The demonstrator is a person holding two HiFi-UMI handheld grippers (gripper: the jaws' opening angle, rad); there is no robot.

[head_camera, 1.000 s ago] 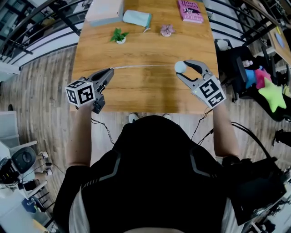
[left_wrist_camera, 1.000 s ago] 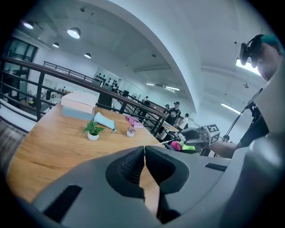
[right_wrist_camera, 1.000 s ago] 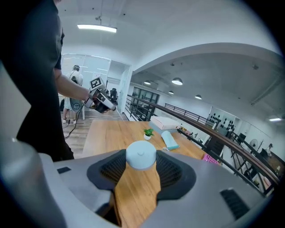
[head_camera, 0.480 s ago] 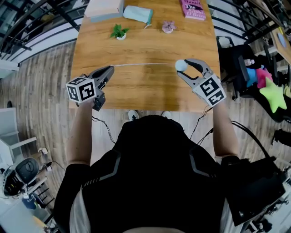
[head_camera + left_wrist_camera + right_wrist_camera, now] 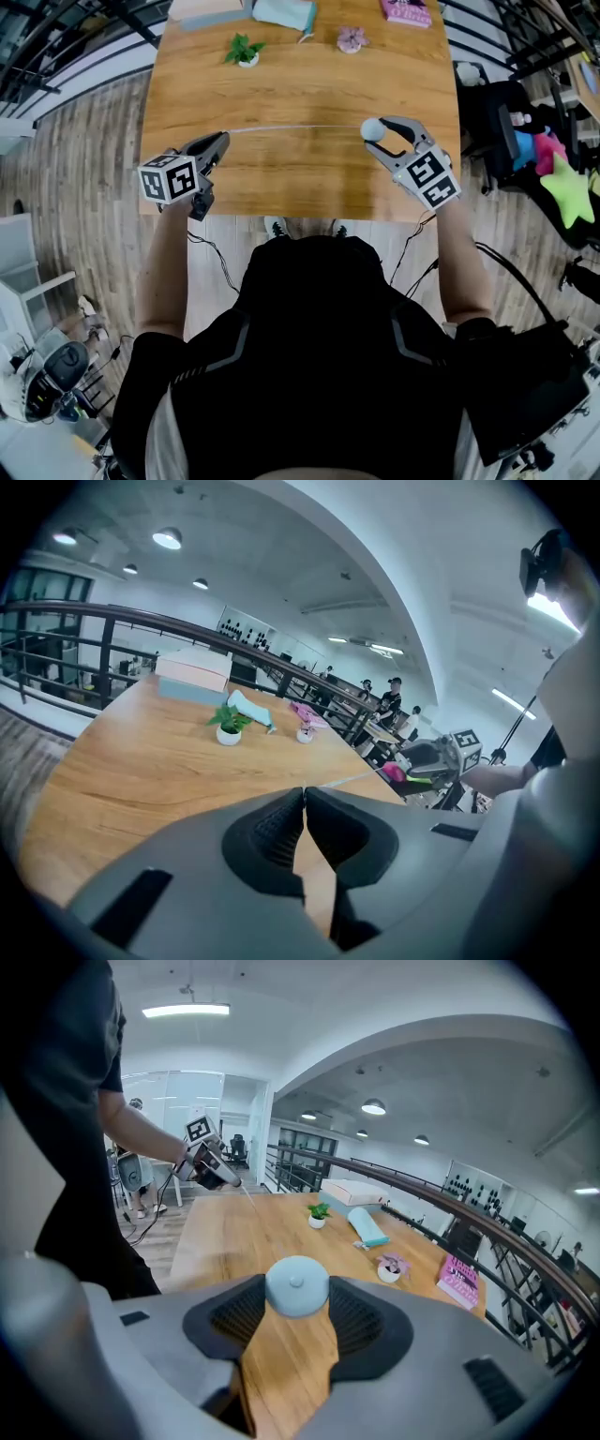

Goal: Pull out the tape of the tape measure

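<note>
A round pale-blue tape measure (image 5: pixel 372 130) sits between the jaws of my right gripper (image 5: pixel 375 134), which is shut on its case (image 5: pixel 297 1286). A thin white tape (image 5: pixel 295 127) runs from it leftward above the wooden table (image 5: pixel 300 178) to my left gripper (image 5: pixel 225 138). The left jaws are shut on the tape's end (image 5: pixel 305 791), and the tape (image 5: pixel 349 779) shows as a fine line leading away from the closed pads. Each gripper view shows the other gripper across the table: the right gripper (image 5: pixel 441 757) and the left gripper (image 5: pixel 212 1162).
At the table's far end stand a small potted plant (image 5: pixel 242 52), a pink flower pot (image 5: pixel 352 39), a pink book (image 5: pixel 408 9), a teal roll (image 5: pixel 284 13) and a flat box (image 5: pixel 202 7). Railings run along both sides. A chair with bright toys (image 5: pixel 553 178) stands to the right.
Both grips hold and the tape stays stretched at about the same length. The head view has shifted, so the far objects sit higher in the picture.
</note>
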